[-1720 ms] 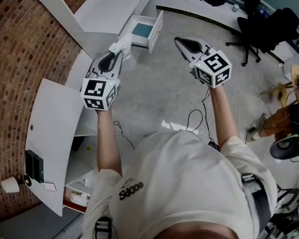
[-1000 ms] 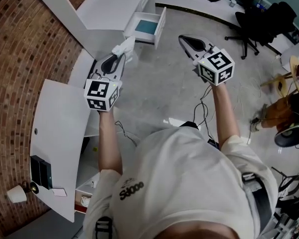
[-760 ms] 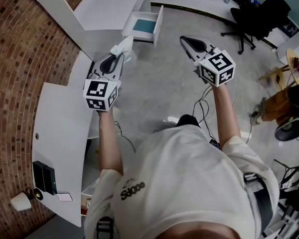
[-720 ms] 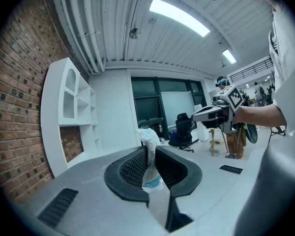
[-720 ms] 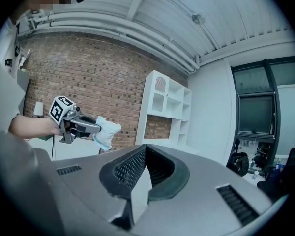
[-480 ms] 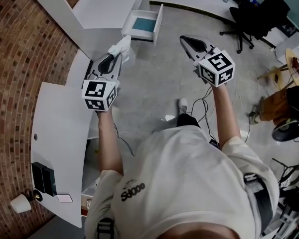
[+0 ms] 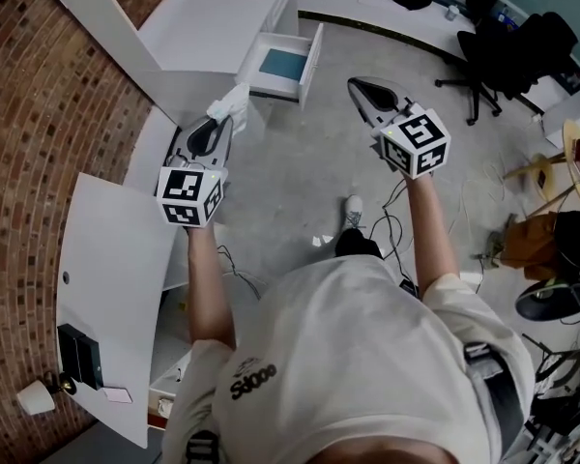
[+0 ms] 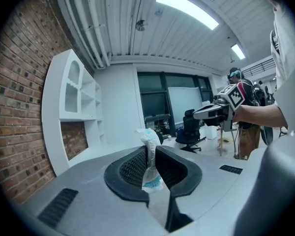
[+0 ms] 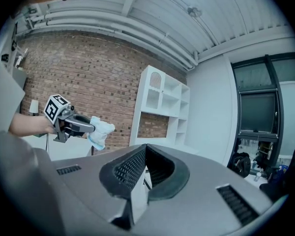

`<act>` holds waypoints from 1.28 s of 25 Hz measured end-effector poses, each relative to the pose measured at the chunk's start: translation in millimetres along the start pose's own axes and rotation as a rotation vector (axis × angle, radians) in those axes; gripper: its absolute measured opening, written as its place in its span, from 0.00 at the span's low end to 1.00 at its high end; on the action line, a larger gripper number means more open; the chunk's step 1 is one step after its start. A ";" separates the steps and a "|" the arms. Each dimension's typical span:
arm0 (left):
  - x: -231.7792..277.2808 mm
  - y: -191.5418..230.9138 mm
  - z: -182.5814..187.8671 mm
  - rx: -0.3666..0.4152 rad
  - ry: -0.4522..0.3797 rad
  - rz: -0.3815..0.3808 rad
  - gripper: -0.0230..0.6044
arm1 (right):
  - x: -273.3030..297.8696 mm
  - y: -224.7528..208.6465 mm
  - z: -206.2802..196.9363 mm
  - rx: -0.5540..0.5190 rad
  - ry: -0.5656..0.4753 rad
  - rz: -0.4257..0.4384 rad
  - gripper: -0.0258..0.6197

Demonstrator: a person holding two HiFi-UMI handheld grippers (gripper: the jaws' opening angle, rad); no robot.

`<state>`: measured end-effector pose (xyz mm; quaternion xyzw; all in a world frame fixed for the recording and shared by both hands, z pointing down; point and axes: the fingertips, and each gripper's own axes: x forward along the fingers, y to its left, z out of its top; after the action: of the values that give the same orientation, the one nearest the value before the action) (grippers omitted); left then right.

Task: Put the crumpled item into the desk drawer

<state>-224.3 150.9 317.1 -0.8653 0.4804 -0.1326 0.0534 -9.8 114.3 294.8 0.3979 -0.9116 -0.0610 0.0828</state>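
The crumpled item (image 7: 234,98), a white wad with pale blue print, is pinched at the tip of my left gripper (image 7: 230,110), which is shut on it and held in the air. In the left gripper view the crumpled item (image 8: 149,142) stands upright between the black pads, in my left gripper (image 8: 150,154). The open desk drawer (image 7: 309,58), white with a teal bottom, lies just beyond the left gripper's tip. My right gripper (image 7: 355,85) hovers over the floor to the right of the drawer. In its own view the right gripper (image 9: 145,149) is shut and empty.
A curved white desk (image 7: 111,249) runs along the brick wall at the left, with a black box (image 7: 77,356) and a paper cup (image 7: 34,399) on it. Cables (image 7: 387,225) lie on the grey floor. A black office chair (image 7: 507,51) stands at the far right.
The person has stepped and the view has shifted. Both grippers keep their pose, the left one still holding the wad. The drawer now sits slightly nearer the left gripper's tip.
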 end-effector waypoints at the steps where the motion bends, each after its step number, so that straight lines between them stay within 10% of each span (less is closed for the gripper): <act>1: 12.3 1.1 3.4 -0.001 0.005 0.008 0.13 | 5.7 -15.0 -1.8 0.005 0.001 0.004 0.03; 19: 252.9 14.8 55.0 -0.008 0.106 0.156 0.13 | 100.0 -268.0 -43.5 -0.015 0.026 0.167 0.03; 32: 361.4 37.5 56.1 -0.029 0.152 0.228 0.13 | 170.4 -358.4 -70.7 -0.038 0.035 0.274 0.03</act>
<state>-57.4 -176.7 319.4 -0.7933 0.5800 -0.1841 0.0191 146.7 -256.6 318.0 0.2692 -0.9545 -0.0593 0.1137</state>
